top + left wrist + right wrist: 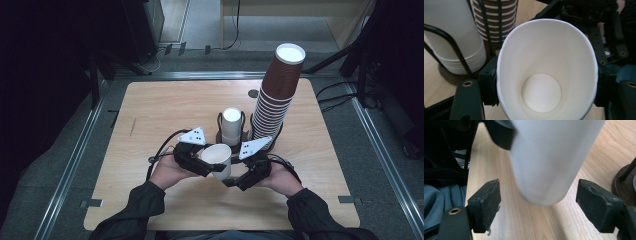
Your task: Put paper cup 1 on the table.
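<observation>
White paper cup [217, 159] sits between both hand-held grippers above the worktop [150, 115] in the high view. The left gripper view shows the left hand-held gripper [544, 82] squeezing its rim oval. The right gripper view shows the right hand-held gripper [537, 205] spread wide, pads clear of the cup's base.

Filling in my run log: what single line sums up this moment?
left hand-held gripper: shut on white cup | right hand-held gripper: open around cup base, apart | cup held above table
</observation>
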